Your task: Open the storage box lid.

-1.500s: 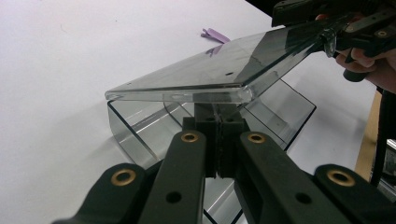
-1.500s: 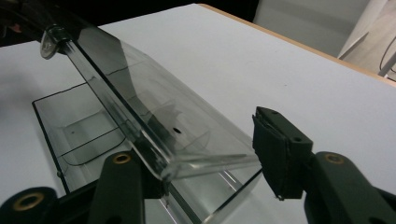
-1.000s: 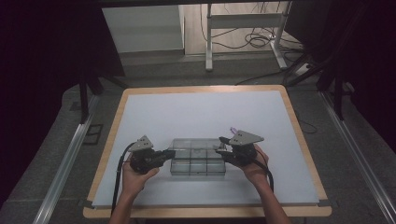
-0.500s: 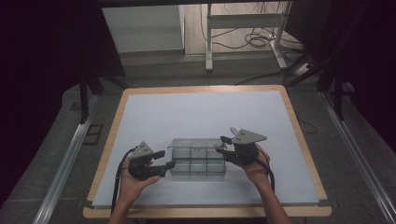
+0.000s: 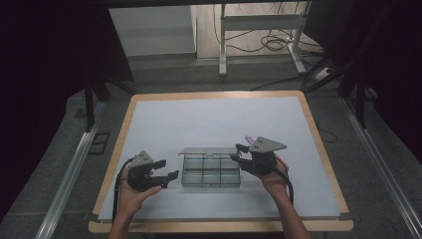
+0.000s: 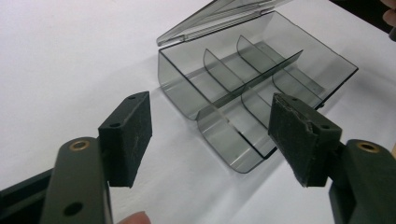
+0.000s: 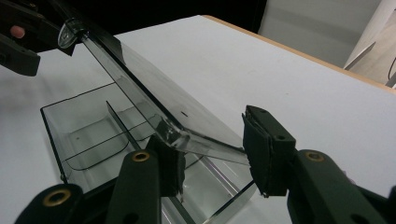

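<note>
1. The clear compartment box [image 5: 211, 170] sits on the white desk [image 5: 209, 119], toward your edge and about midway between your two hands, with its hinged lid [image 5: 208, 150] raised along the far side.
2. Your left gripper [image 5: 166, 168] is just left of the box, not touching it. Its fingers [image 6: 133, 133] have just been opening and now stand wide apart with nothing between them; in the left gripper view the near corner of the box lies beyond the gap.
3. In that same view you look into the box: one long divider runs its length and shorter cross walls split it into compartments. All of them that you can see hold nothing.
4. Your right gripper [image 5: 238, 153] is at the right end of the box, up by the lid.
5. In the right gripper view the edge of the lid [image 7: 159, 109] passes between your right fingers [image 7: 264, 149]. The left finger touches the lid; the right one stands just off its edge. They have just been closing a little, but I cannot tell whether they clamp it.
6. The lid slopes up and away from the box at an angle, partly open.
</note>
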### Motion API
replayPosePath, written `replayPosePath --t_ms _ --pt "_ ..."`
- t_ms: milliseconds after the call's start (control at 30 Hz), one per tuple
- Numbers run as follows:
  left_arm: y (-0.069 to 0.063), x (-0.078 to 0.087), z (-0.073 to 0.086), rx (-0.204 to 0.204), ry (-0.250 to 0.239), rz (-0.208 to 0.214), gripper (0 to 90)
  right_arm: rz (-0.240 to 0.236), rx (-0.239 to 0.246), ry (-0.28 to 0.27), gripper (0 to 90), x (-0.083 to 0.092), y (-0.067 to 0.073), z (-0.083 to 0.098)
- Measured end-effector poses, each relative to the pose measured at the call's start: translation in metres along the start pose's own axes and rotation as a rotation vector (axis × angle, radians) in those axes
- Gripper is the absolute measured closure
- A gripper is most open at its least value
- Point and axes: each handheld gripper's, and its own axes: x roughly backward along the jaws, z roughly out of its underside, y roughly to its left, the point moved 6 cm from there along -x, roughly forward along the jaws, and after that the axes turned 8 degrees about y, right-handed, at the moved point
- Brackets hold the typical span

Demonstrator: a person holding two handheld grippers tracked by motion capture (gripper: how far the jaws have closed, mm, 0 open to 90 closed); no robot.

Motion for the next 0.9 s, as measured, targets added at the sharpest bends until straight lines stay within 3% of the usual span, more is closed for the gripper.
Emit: replayPosePath --t_ms 900 --pt "0.008 0.001 0.005 0.029 0.021 -0.002 28.5 -0.008 0.021 -0.002 63.8 0.000 -0.008 -0.016"
